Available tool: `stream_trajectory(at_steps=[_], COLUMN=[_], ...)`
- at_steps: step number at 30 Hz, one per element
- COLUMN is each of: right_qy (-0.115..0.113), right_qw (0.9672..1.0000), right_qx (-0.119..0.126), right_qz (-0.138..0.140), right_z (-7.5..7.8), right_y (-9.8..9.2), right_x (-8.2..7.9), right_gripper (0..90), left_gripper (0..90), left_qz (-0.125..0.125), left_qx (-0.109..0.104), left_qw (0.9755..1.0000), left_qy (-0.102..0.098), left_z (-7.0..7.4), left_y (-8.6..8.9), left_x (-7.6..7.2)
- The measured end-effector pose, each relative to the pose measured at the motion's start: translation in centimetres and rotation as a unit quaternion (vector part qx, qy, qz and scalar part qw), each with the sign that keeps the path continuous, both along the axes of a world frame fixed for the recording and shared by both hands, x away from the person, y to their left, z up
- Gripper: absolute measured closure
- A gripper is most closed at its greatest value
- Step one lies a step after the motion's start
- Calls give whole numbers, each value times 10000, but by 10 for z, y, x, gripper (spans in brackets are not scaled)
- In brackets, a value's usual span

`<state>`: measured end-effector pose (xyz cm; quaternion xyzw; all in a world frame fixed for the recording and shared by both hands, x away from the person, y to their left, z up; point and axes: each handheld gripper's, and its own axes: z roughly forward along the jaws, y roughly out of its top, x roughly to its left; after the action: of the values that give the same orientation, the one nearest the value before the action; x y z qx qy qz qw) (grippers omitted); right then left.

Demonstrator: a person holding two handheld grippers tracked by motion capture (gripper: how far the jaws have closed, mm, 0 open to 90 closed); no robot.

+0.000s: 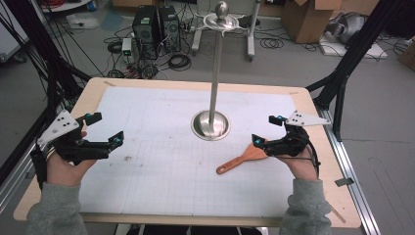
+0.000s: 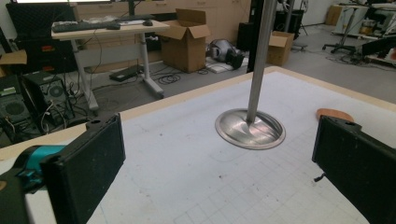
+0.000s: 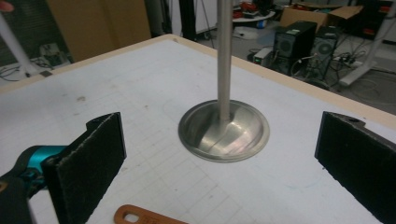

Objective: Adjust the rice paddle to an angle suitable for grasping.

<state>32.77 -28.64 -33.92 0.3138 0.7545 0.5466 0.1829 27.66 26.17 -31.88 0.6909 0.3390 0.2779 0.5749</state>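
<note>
Item: spatula [image 1: 243, 158], wooden, one piece. Lies flat on the white mat [image 1: 161, 186], right of centre in the high view, just below and to the right of the stand [image 1: 211, 124]. Long axis diagonal: blade toward the upper right, handle toward the lower left, hanging hole at the handle's end. Untouched.

Right gripper [image 1: 264, 131]: held at the right edge of the frame, jaws spread wide, nothing between them. The blade end lies just beside its lower jaw, seemingly partly under it. Judged the nearer claw by far; a grasp here would call for it to drop and turn across the handle's axis.

Left gripper [image 1: 105, 129]: at the left of the frame, well apart from the spatula, jaws likewise wide and empty.

Stand: steel pole on a round dished base, centre of the mat, upright, topped by a ball and a hook ring near the frame's top.

View notes. The right gripper view gives the handle end with its hole at the bottom edge, between the jaws and close in, with the base straight ahead. The left gripper view gives a sliver of the blade at the right, beyond the base, behind its own right jaw. The high view alone gives the full length and lie of the spatula.
</note>
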Motion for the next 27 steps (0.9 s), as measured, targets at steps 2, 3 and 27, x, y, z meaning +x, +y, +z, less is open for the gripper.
stream_trajectory(at_steps=[2,3,27], right_qy=[13,19,257], right_qw=[10000,9999,9966], right_qx=[-11,-7,-781], right_qz=[-87,-110,-1], right_z=[-1,-2,-24], right_y=[0,1,13], right_x=[1,1,15], right_gripper=[6,6,479], left_gripper=[30,29,29], left_qz=[-4,-3,105], left_qx=[4,5,129], left_qw=[10000,10000,9998], left_qy=[-10,-16,57], left_z=[0,0,-5], left_y=[-1,-1,1], left_x=[0,0,-1])
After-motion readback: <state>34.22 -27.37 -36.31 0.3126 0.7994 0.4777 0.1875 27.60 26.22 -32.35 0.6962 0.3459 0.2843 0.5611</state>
